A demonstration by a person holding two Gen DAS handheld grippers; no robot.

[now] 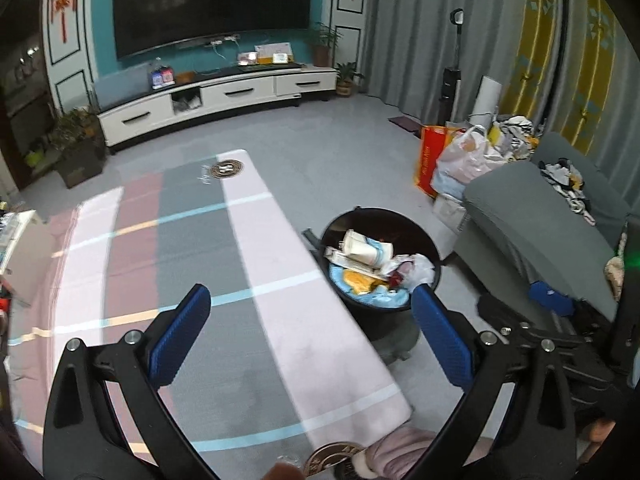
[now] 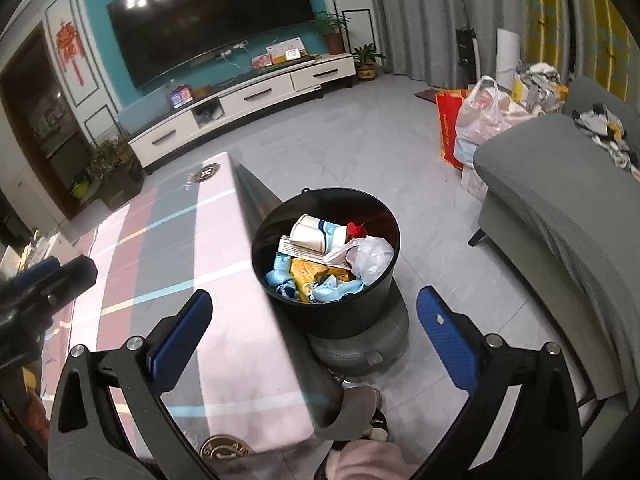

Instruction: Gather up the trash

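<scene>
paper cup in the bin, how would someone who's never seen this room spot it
Find the table with the striped cloth; the black bin stands on the floor at its right edge. The paper cup lies on its side atop the trash at the back, white with blue print, the only cup-shaped item beside the crumpled white plastic.

Both wrist views look down-forward over table [image 1: 256,264]; share bin [image 2: 326,256], TV wall.

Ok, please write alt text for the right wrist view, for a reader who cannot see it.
An open, empty right claw hangs above a black bin full of trash, beside a table with a striped cloth. A TV and a grey sofa are behind.
</scene>
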